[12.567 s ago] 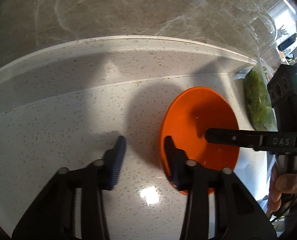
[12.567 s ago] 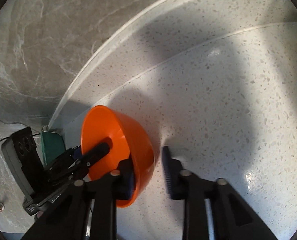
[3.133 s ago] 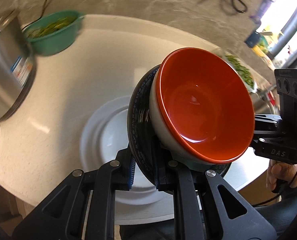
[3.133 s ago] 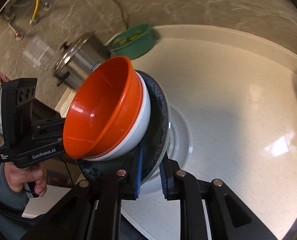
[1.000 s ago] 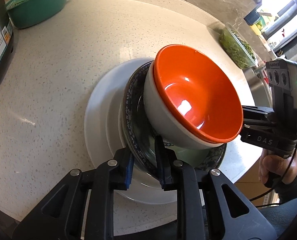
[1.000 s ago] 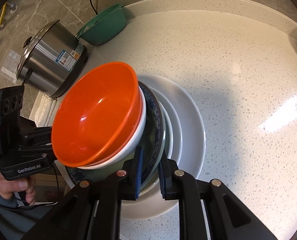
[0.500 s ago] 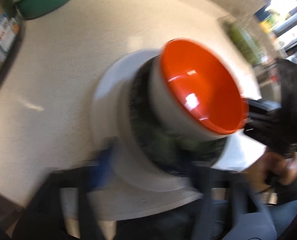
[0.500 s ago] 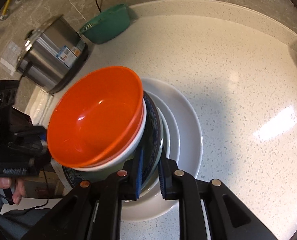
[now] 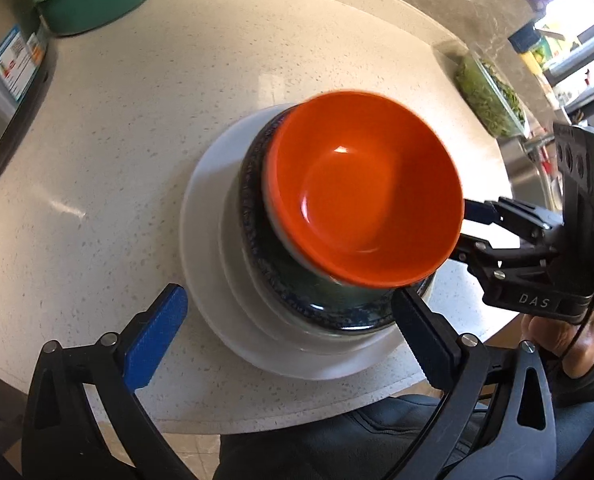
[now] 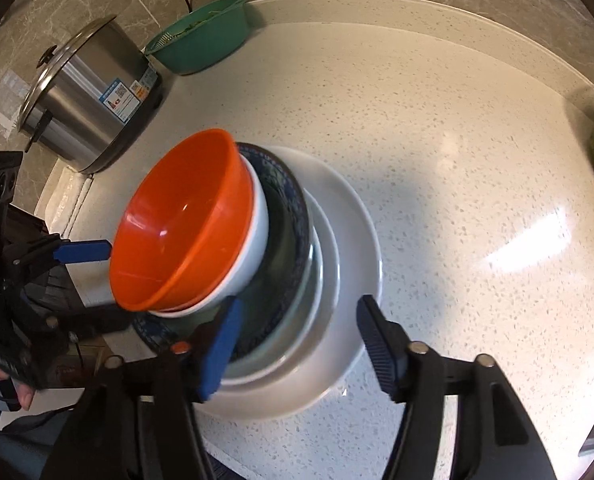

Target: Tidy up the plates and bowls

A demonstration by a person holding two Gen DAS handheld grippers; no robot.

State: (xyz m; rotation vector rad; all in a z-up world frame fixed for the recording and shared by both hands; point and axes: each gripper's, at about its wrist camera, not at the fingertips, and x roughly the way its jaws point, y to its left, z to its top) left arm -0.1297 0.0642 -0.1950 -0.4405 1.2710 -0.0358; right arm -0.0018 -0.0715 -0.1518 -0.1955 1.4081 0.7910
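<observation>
An orange bowl (image 9: 365, 184) (image 10: 177, 232) sits nested in a white bowl (image 10: 259, 228). Both rest on a dark blue-green plate (image 9: 253, 196) (image 10: 293, 208), which lies on a stack of white plates (image 9: 205, 220) (image 10: 361, 240) on the counter. My left gripper (image 9: 288, 295) stands wide open, its fingers spread on either side of the stack's near edge and clear of it. My right gripper (image 10: 300, 306) has its jaws opening. The plates' rim lies between them, with the pads off it. Each gripper also shows in the other view: the right gripper (image 9: 465, 229) and the left gripper (image 10: 101, 284).
A steel pot (image 10: 85, 100) and a green colander (image 10: 201, 36) (image 9: 93, 0) stand at the back left of the speckled white counter (image 10: 437, 140). A clear container of greens (image 9: 489, 96) sits at the right. The counter's front edge and a person's hand (image 9: 557, 340) are close by.
Both grippers were shut on the dark plate's rim with the bowls tilted; now the left jaws stand wide apart, the right jaws have come apart, and the stack rests on the white plates.
</observation>
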